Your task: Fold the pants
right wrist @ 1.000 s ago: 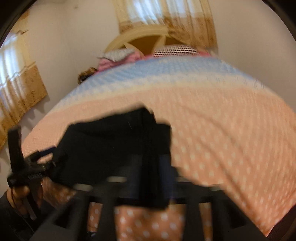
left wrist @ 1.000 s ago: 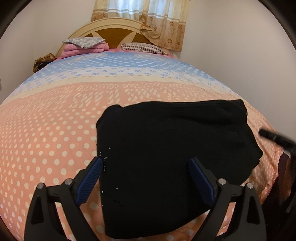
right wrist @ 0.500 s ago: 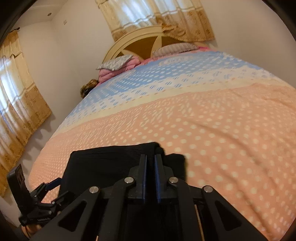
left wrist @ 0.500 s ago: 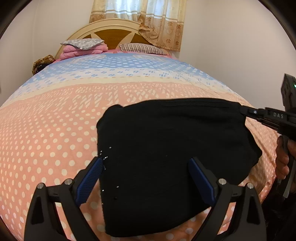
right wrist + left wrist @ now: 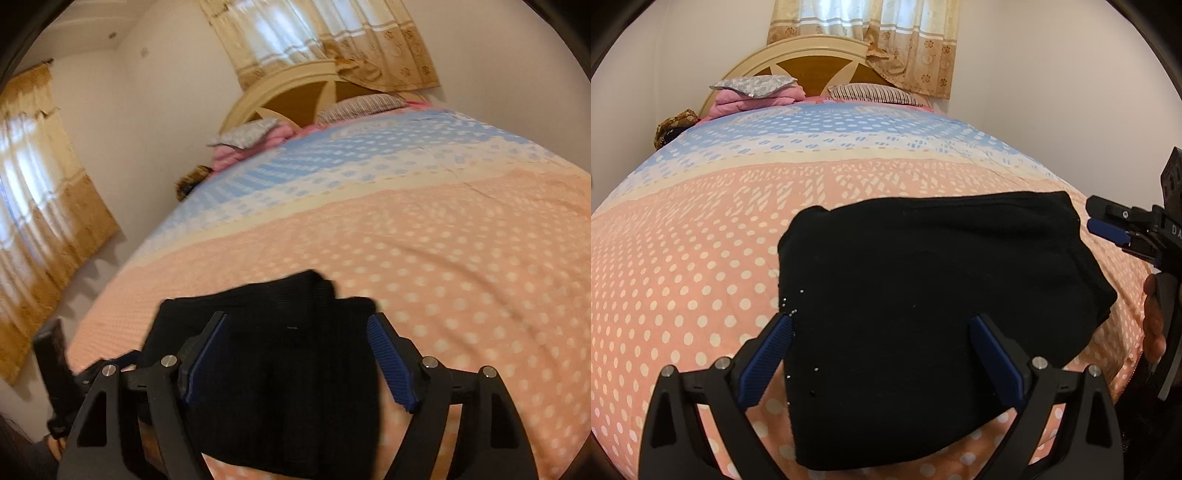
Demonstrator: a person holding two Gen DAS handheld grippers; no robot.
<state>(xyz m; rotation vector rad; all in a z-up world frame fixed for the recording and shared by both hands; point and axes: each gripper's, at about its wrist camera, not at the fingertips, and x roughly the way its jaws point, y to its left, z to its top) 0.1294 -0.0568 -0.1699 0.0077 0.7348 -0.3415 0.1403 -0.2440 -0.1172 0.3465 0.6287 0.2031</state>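
The black pants lie folded into a compact block on the pink dotted bedspread, near the bed's near edge. My left gripper is open and empty, hovering over the near part of the pants. My right gripper is open and empty over the pants, its jaws spread on either side of the fold. The right gripper also shows in the left wrist view, just off the pants' far right corner.
The bed's far end holds pillows and folded pink bedding against a wooden headboard. Curtains hang on the left wall. The bedspread's right edge drops off close to the pants.
My right gripper was shut on the pants' corner and has let go, opening and drawing back a little. The pants have settled flat. My left gripper has stayed open in place.
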